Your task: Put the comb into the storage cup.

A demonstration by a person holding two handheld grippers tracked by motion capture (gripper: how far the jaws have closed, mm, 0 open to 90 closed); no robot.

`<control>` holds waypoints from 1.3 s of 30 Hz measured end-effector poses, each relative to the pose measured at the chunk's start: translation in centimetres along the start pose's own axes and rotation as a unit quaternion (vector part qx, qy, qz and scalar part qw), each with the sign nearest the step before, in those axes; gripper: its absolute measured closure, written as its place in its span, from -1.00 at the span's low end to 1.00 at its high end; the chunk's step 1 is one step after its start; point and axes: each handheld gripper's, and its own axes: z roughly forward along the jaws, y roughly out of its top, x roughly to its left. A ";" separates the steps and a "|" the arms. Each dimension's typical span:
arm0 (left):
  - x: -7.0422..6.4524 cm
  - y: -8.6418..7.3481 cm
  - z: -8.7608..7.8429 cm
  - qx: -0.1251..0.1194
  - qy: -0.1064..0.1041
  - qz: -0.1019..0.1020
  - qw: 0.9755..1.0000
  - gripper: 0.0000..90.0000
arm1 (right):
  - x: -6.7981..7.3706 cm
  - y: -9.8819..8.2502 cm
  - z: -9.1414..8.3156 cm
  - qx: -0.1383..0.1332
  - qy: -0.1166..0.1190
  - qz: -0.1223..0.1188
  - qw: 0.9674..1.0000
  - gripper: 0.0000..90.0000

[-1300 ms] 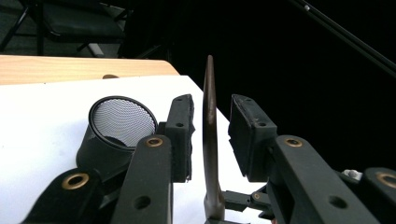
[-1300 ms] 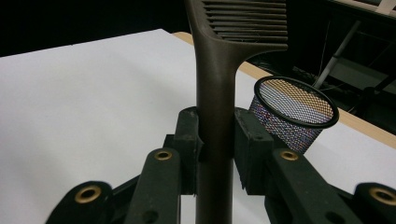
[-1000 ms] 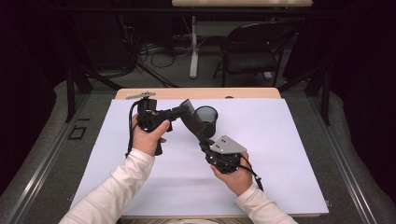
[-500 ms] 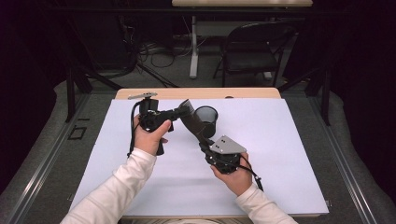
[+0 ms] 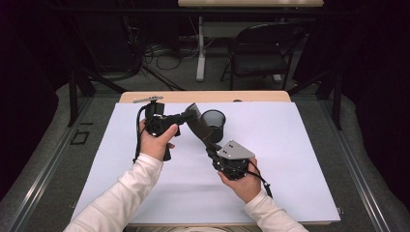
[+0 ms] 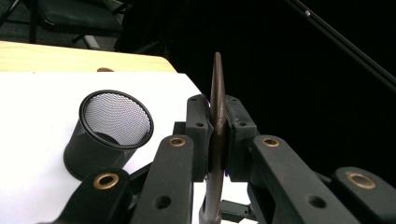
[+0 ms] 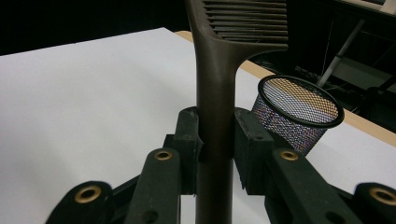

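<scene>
A dark brown comb (image 7: pixel 215 84) is held above the white sheet (image 5: pixel 290 145) on the desk (image 5: pixel 261 96), just beside a black mesh cup (image 5: pixel 213 123). The right hand-held gripper (image 7: pixel 217 140) is clamped on its handle. The left hand-held gripper (image 6: pixel 218 140) is clamped on the comb too, seen edge-on between its jaws.
</scene>
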 end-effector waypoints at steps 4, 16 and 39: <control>0.0 0.0 0.0 -0.001 -0.001 -0.005 1.000 0.85 | 0.0 0.0 0.0 0.001 0.001 0.001 1.000 0.61; 0.1 0.0 0.1 -0.002 -0.001 -0.010 1.000 0.86 | 0.0 -0.1 0.1 0.002 0.003 0.003 1.000 0.61; 0.0 0.2 0.7 0.004 0.004 -0.017 1.000 0.87 | -0.3 -0.1 0.3 0.008 0.005 0.015 1.000 0.60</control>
